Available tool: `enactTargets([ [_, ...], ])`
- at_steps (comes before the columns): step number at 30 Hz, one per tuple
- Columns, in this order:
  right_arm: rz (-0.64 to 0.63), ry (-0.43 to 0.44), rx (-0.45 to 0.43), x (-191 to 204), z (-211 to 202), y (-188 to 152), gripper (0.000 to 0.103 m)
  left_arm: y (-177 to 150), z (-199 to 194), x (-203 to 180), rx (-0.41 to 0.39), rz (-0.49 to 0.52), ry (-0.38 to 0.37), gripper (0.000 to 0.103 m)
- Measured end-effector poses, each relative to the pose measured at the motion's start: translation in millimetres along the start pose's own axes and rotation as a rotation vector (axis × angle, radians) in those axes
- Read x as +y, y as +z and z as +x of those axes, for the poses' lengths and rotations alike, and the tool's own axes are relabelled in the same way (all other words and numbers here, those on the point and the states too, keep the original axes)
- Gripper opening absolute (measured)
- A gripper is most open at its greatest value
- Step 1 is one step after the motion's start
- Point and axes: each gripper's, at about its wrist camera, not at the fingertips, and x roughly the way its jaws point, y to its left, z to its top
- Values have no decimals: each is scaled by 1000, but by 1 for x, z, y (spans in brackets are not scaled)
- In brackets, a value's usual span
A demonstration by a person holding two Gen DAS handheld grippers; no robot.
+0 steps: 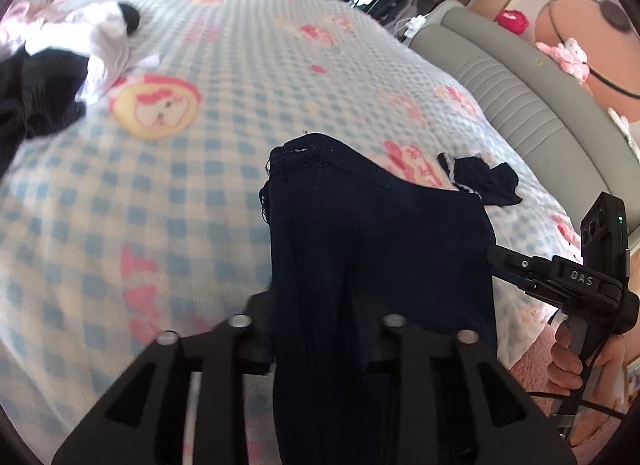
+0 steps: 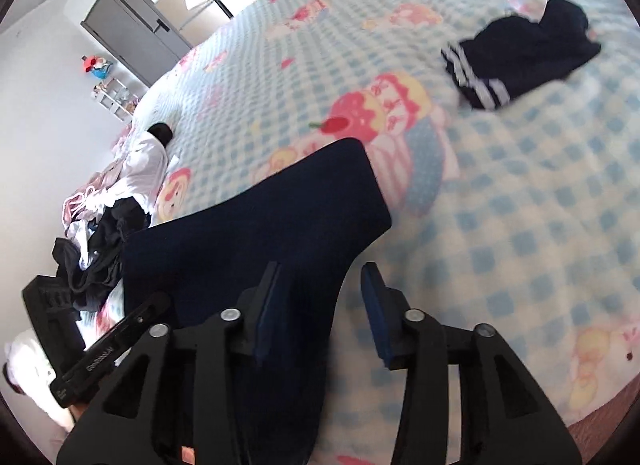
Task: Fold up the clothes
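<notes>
Only navy garment (image 1: 380,249), checked blanket (image 1: 200,193)

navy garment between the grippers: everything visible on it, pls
The dark navy fabric garment is plain and matte, with a stitched hem and loose threads at its far edge. It lies folded in soft creases on the blue-checked cartoon blanket, running between the left gripper's fingers. The right gripper's blue-padded fingers straddle its edge, apparently not pinching.
</notes>
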Motion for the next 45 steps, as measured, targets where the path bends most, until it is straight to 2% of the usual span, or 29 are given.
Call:
enactTargets([
  [1, -10, 9, 5, 1, 1, -8, 43, -7, -4, 5, -21, -22, 4, 36],
  [4, -89, 3, 8, 11, 0, -38, 43, -18, -24, 6, -107, -36, 49, 34],
  [6, -111, 32, 19, 19, 4, -53, 43, -18, -36, 0, -146, -19, 1, 34],
  [8, -124, 26, 44, 22, 11, -65, 44, -21, -34, -4, -121, -7, -32, 36],
  [9, -126, -23, 71, 20, 18, -68, 44, -23, -27, -6, -88, -2, -23, 36],
  [10, -120, -74, 101, 16, 25, -69, 43, -27, -17, -4, -44, -7, 22, 36],
  [12, -92, -81, 108, 6, 27, -70, 41, -36, 3, 5, 45, -34, 140, 38],
  [13, -86, -87, 94, 3, 21, -70, 41, -38, 2, 11, 46, -64, 151, 38],
  [16, -90, -117, 42, -2, 0, -70, 45, -36, -26, 29, -46, -162, 90, 39],
  [17, -86, -93, 32, -2, -6, -71, 50, -35, -34, 26, -73, -151, 69, 39],
  [19, -84, -21, 26, 0, -16, -76, 51, -37, -44, 16, -97, -118, 13, 39],
  [21, -108, 37, 49, 9, -15, -85, 51, -48, -42, -1, -58, -62, -25, 39],
  [23, -139, 36, 86, 18, -6, -97, 51, -61, -34, -16, -7, -5, 2, 39],
  [24, -141, 0, 105, 18, 0, -102, 51, -66, -28, -18, 18, 12, 40, 39],
  [26, -117, -77, 132, 11, 10, -108, 49, -69, -17, -10, 70, -5, 127, 42],
  [27, -95, -88, 126, 6, 9, -109, 49, -69, -16, -3, 84, -38, 125, 43],
  [29, -75, -105, 102, 2, 2, -109, 50, -66, -21, 5, 63, -97, 103, 46],
  [31, -118, -144, 78, 10, -5, -110, 52, -66, -28, 0, 16, -78, 155, 48],
  [33, -149, -138, 61, 18, -9, -112, 52, -64, -35, -4, -26, -76, 128, 47],
  [34, -157, -112, 60, 21, -10, -113, 52, -64, -40, -5, -42, -80, 87, 47],
  [35, -163, -84, 66, 23, -9, -115, 52, -64, -43, -6, -47, -84, 41, 47],
  [37, -179, -62, 91, 27, -3, -120, 52, -67, -44, -9, -35, -86, -1, 48],
  [41, -163, -54, 133, 26, 6, -126, 58, -81, -33, -8, 48, -94, 13, 48],
  [45, -158, -77, 122, 23, -2, -126, 58, -95, -19, 5, 168, -179, -98, 52],
])
